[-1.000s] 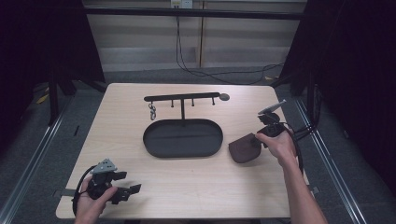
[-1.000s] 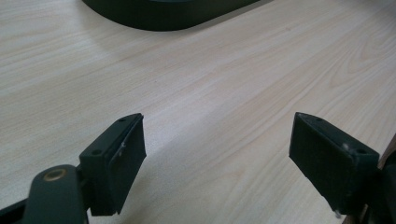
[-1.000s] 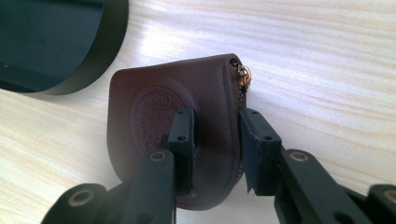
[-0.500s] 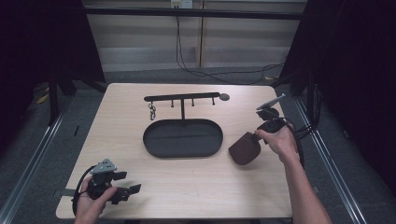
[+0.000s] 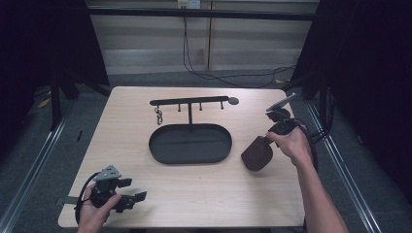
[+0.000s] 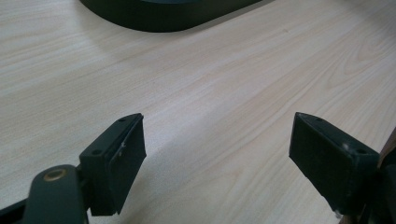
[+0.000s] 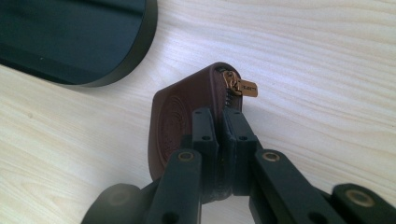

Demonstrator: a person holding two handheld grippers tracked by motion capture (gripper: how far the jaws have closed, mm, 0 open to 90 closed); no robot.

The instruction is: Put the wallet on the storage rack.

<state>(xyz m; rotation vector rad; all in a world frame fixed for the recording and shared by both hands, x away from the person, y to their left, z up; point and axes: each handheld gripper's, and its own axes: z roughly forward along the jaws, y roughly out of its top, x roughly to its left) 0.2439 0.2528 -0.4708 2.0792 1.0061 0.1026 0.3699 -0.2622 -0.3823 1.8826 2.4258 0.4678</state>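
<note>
On the table point(image 5: 145, 204) stands an oval tray point(image 5: 190, 143) under a hook rack point(image 5: 189, 102). With the right gripper point(image 7: 223, 122) we pinch the brown pouch point(image 7: 175, 121) by its zipper edge, just right of the tray, jaws just closing on it. Our left gripper point(image 6: 217, 154) rests open, empty, near the table's front.

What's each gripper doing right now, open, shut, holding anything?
Left gripper: open, nothing between its jaws, low over the table.
Right gripper: just closed, clamped on the brown zip pouch.
</note>
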